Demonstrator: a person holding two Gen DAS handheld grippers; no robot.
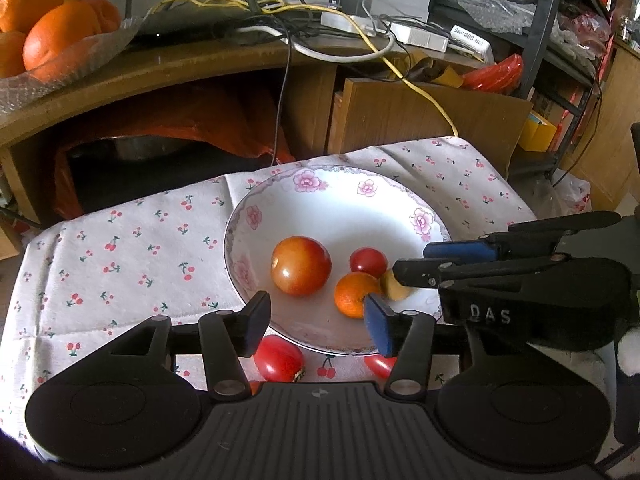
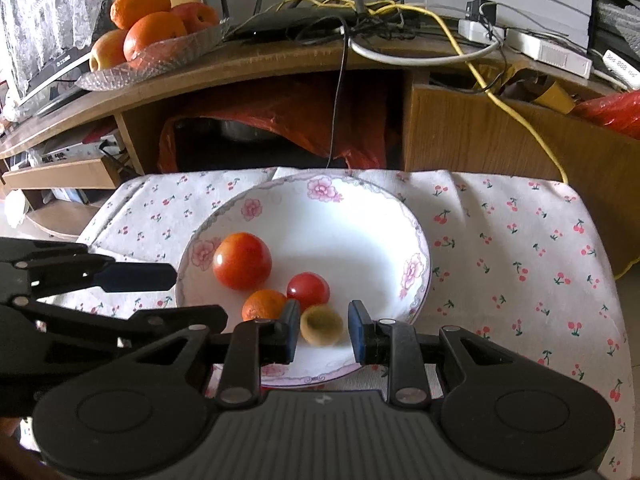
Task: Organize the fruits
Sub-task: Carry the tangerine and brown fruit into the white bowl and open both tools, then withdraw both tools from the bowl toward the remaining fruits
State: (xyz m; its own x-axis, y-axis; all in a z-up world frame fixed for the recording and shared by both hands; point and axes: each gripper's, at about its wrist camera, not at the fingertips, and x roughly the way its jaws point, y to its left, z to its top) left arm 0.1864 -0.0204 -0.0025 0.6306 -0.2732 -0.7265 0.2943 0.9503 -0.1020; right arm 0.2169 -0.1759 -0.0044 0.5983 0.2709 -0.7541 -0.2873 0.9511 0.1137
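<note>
Looking down, we see flowered plate (image 1: 340,170) on cherry cloth (image 1: 120,248). On plate: big tomato (image 1: 301,266) left, small tomato (image 1: 368,262) farther right, little orange (image 1: 354,294) nearer. Small yellow-brown fruit (image 2: 322,326) sits at near right of plate. Right gripper (image 2: 323,312) narrow, pinching that fruit between its pads. Left gripper (image 1: 316,308) spread, holding nothing, over near rim. Two red tomatoes (image 1: 279,358) lie on cloth, just near of plate.
</note>
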